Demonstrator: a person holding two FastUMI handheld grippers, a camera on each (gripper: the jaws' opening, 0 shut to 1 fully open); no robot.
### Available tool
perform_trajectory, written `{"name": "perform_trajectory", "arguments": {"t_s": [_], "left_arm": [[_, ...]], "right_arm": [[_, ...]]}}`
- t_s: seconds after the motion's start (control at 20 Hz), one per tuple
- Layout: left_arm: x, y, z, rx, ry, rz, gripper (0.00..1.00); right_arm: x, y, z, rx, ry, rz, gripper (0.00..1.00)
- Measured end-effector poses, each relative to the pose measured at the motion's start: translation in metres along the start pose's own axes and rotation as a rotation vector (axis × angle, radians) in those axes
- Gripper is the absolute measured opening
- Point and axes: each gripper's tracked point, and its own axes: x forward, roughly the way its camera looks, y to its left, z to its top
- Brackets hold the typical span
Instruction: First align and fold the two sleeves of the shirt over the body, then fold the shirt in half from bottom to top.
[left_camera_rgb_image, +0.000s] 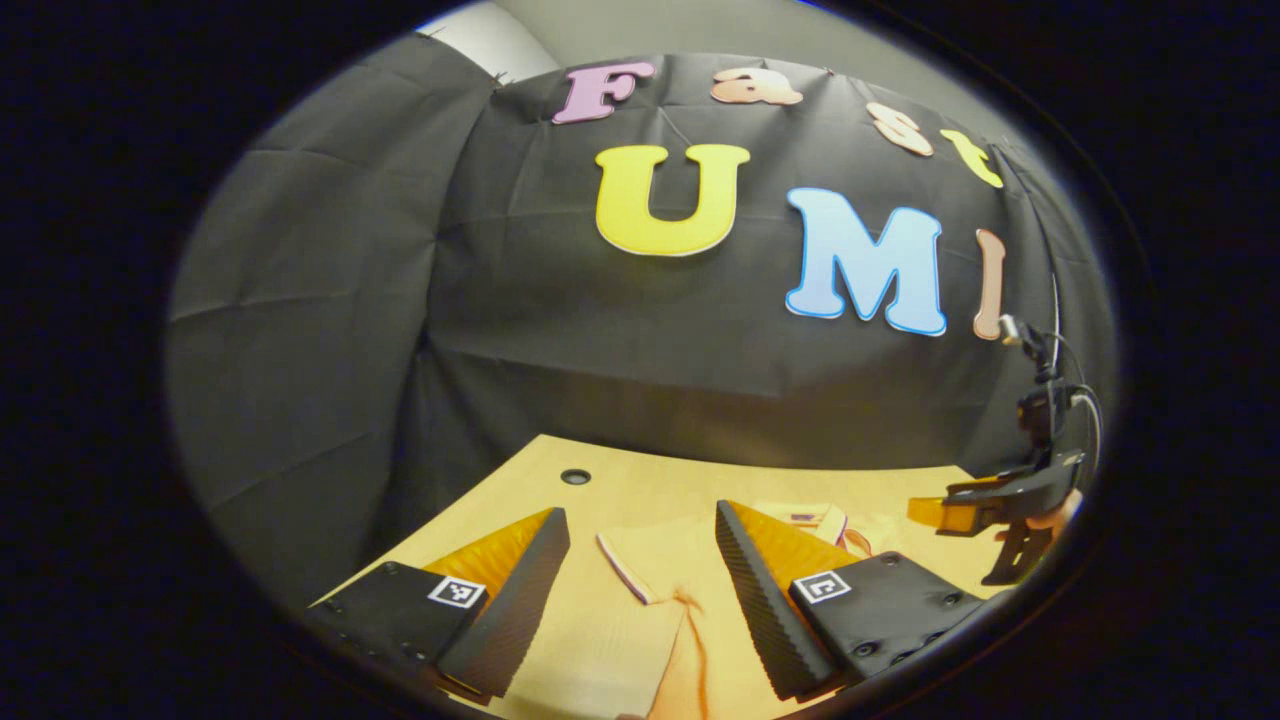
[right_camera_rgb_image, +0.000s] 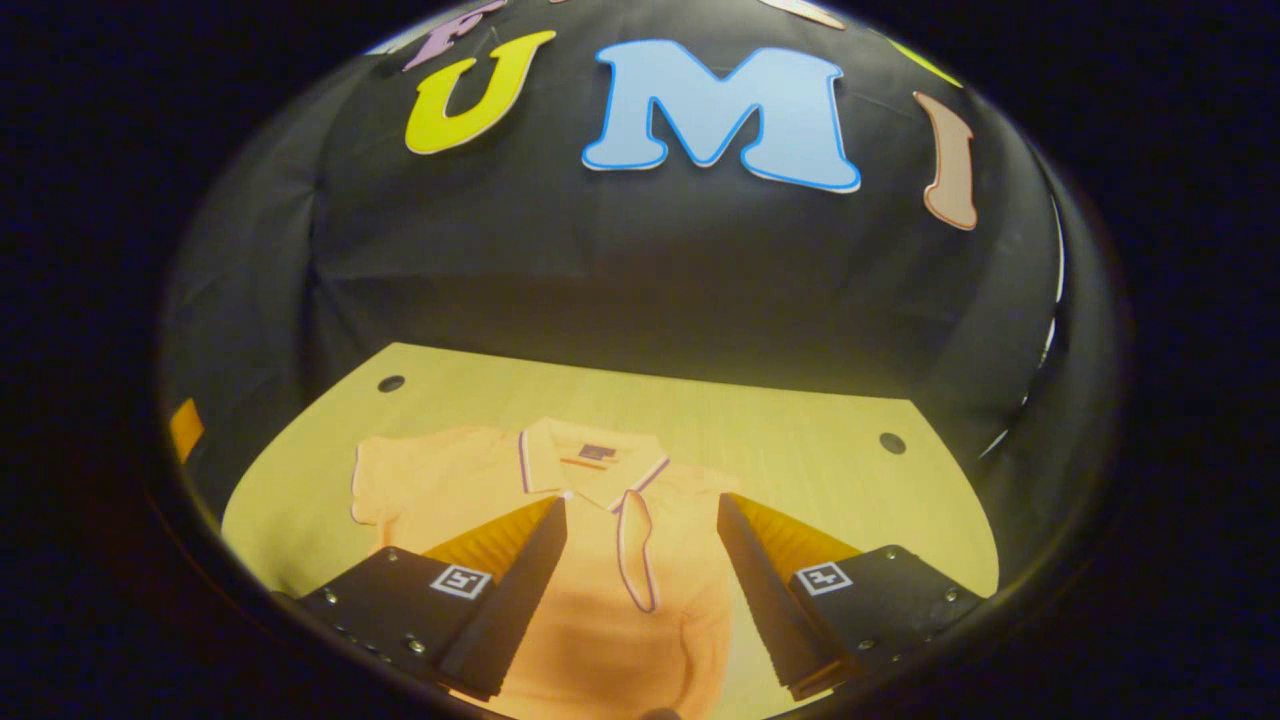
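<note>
Evidently the shirt (right_camera_rgb_image: 600, 590), limp on the worktop (right_camera_rgb_image: 800, 440), wanted pinching at a sleeve (right_camera_rgb_image: 400, 480) hem; both my jaws gaped wide, empty.

Counting one shirt (right_camera_rgb_image: 600, 590) lying on one table (right_camera_rgb_image: 800, 440). One collar (right_camera_rgb_image: 590, 465) and one sleeve (right_camera_rgb_image: 400, 480) are showing. Two round holes are showing in the tabletop: far left (right_camera_rgb_image: 391, 383), far right (right_camera_rgb_image: 892, 442). Two grippers: left gripper (left_camera_rgb_image: 640, 590), right gripper (right_camera_rgb_image: 640, 590).

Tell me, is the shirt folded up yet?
Not yet. The shirt lies spread on the table, one sleeve still sticking out sideways.
</note>
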Motion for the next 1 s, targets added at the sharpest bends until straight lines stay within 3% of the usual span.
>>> {"name": "perform_trajectory", "arguments": {"t_s": [0.25, 0.75, 1.0], "left_arm": [[0.059, 0.015, -0.028, -0.016, 0.071, -0.046, 0.96], [0.174, 0.039, -0.107, -0.009, 0.243, -0.018, 0.95], [0.219, 0.047, -0.139, 0.021, 0.312, 0.001, 0.94]], "right_arm": [[-0.056, 0.013, 0.022, 0.023, -0.074, -0.041, 0.95], [-0.133, 0.043, 0.031, -0.037, -0.154, -0.081, 0.93], [-0.147, 0.056, 0.027, -0.018, -0.150, -0.071, 0.94]]}}
